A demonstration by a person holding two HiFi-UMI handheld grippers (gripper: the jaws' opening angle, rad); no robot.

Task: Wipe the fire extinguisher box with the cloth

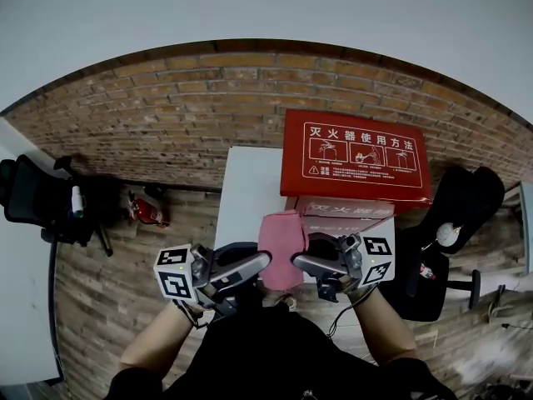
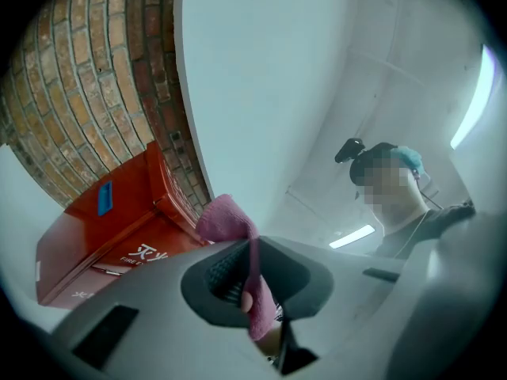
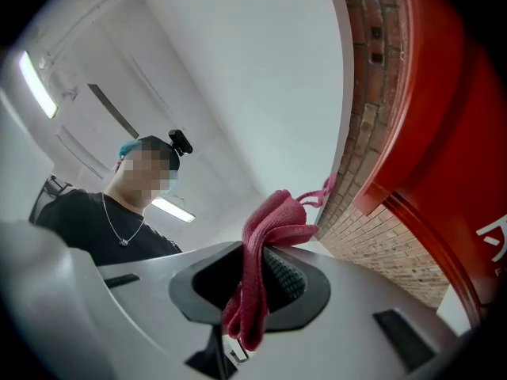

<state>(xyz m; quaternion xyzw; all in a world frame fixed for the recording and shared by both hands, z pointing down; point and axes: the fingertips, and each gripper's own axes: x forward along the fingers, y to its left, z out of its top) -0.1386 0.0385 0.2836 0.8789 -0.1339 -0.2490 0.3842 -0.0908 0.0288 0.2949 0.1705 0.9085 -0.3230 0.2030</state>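
Note:
A pink cloth (image 1: 281, 248) hangs stretched between my two grippers in front of the red fire extinguisher box (image 1: 358, 157), whose lid with white print stands open against the brick wall. My left gripper (image 1: 265, 261) holds the cloth's left edge and my right gripper (image 1: 296, 261) its right edge. In the left gripper view the cloth (image 2: 226, 220) runs as a thin fold through the left gripper (image 2: 252, 279), with the box (image 2: 103, 228) at lower left. In the right gripper view a thicker bunch of cloth (image 3: 273, 228) is pinched in the right gripper (image 3: 253, 283), beside the box (image 3: 444, 133).
A white panel (image 1: 250, 190) rises left of the box. A small red fire extinguisher (image 1: 148, 212) lies on the floor at left near a black office chair (image 1: 42, 202). Another black chair (image 1: 466, 198) stands at right. The person shows in both gripper views.

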